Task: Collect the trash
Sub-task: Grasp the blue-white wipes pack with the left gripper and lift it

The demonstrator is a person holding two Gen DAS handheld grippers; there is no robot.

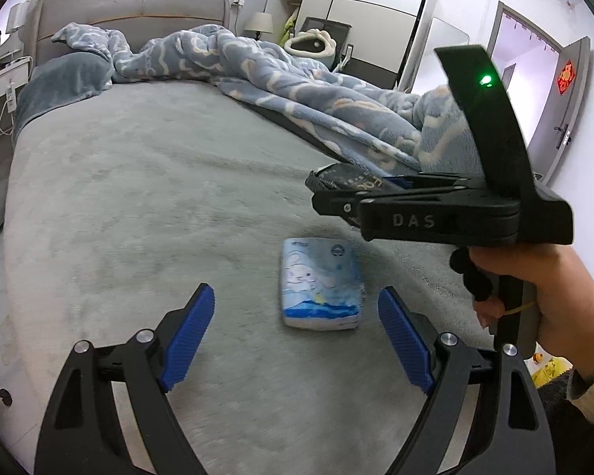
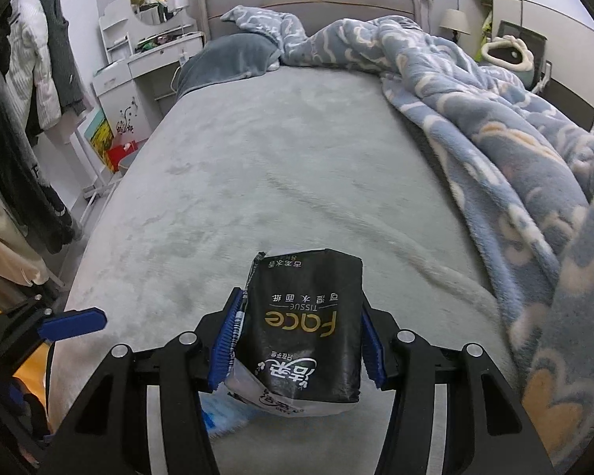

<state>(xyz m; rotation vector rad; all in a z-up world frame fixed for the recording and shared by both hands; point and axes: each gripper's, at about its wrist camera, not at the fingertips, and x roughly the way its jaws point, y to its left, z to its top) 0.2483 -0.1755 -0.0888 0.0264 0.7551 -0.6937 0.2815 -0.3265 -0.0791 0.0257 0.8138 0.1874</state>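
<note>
Clamping a black tissue pack (image 2: 305, 328) between its blue pads (image 2: 227, 340), the right gripper (image 2: 297, 340) is seen from its own wrist camera with the pack standing lengthwise between the fingers and projecting forward past the fingertips, clear of the grey bed cover (image 2: 257, 166). In the left wrist view the same gripper (image 1: 336, 202) is held by a hand (image 1: 534, 289) above the bed, with the black pack (image 1: 344, 182) pinched at its tip. The left gripper (image 1: 297, 332) is spread wide, and nothing is pressed between its pads. A blue-and-white tissue pack (image 1: 320, 283) lies flat on the bed cover just ahead of the left fingertips, in line with the gap between them and nearer the right-hand pad, untouched by either. A blue patterned blanket (image 1: 297, 79) is bunched along the far and right-hand side of the bed, well apart from both packs.
</note>
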